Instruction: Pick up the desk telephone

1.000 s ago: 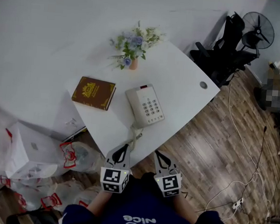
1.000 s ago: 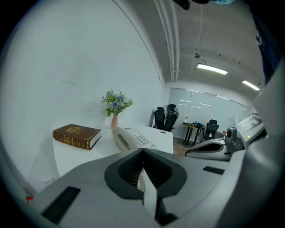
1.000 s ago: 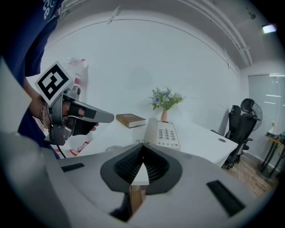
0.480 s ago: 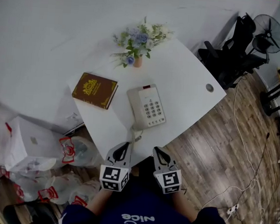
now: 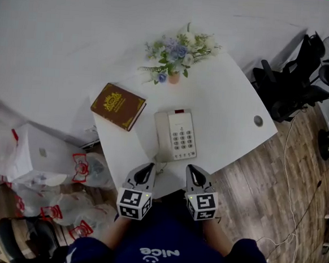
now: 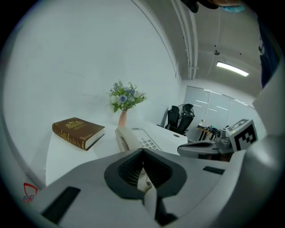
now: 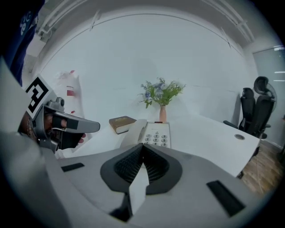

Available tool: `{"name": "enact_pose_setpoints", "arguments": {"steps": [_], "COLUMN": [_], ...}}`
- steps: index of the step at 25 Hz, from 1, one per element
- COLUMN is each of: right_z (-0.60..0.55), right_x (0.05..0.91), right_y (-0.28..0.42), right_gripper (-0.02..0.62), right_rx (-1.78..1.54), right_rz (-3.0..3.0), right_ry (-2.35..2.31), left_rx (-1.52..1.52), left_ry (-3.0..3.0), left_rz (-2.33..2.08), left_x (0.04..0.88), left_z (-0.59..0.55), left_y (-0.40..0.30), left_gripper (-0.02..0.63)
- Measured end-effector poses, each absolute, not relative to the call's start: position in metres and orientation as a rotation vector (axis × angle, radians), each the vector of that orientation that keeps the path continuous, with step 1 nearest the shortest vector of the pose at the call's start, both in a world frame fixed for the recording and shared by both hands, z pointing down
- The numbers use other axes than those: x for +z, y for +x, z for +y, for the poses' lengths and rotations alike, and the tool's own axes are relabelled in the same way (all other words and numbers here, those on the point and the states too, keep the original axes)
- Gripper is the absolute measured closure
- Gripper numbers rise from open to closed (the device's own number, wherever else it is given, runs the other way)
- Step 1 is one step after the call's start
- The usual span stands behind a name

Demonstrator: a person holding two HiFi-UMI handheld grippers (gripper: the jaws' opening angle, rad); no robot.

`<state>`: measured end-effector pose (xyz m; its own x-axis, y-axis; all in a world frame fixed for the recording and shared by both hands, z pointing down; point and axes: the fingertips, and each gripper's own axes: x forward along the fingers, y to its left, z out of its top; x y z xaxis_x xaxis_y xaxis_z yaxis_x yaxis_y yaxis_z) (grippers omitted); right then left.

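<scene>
Held the left gripper (image 5: 147, 168) and right gripper (image 5: 192, 170) side by side over the near edge of the white desk (image 5: 229, 105), each with jaws pressed together and nothing between them. Faced the cream desk telephone (image 5: 176, 136), lying flat just beyond both tips and touched by neither, handset along its left side, keypad at right, coiled cord (image 5: 161, 163) trailing toward the left gripper. Backed by a brown gilt-stamped book (image 5: 118, 106) at left and a vase of flowers (image 5: 174, 72) near the wall. Stood near black office chairs (image 5: 293, 81).
</scene>
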<state>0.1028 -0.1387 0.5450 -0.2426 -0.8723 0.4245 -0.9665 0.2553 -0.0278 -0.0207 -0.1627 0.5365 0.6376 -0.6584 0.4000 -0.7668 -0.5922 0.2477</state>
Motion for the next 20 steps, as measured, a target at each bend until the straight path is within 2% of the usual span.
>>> {"name": "enact_pose_setpoints", "arguments": {"steps": [18, 20], "right_z": [-0.213, -0.219], "right_x": [0.565, 0.564], "right_y": [0.15, 0.151], "right_gripper": [0.571, 0.549], "right_rx": [0.535, 0.555], "right_rz": [-2.187, -2.211], "right_ry": [1.52, 1.505], "left_rx": [0.346, 0.323], "left_ry": [2.278, 2.249], "left_rz": [-1.254, -1.247], "left_x": [0.548, 0.549], "left_z": [-0.217, -0.223], "left_y": [0.0, -0.001], "left_gripper": [0.589, 0.588]}}
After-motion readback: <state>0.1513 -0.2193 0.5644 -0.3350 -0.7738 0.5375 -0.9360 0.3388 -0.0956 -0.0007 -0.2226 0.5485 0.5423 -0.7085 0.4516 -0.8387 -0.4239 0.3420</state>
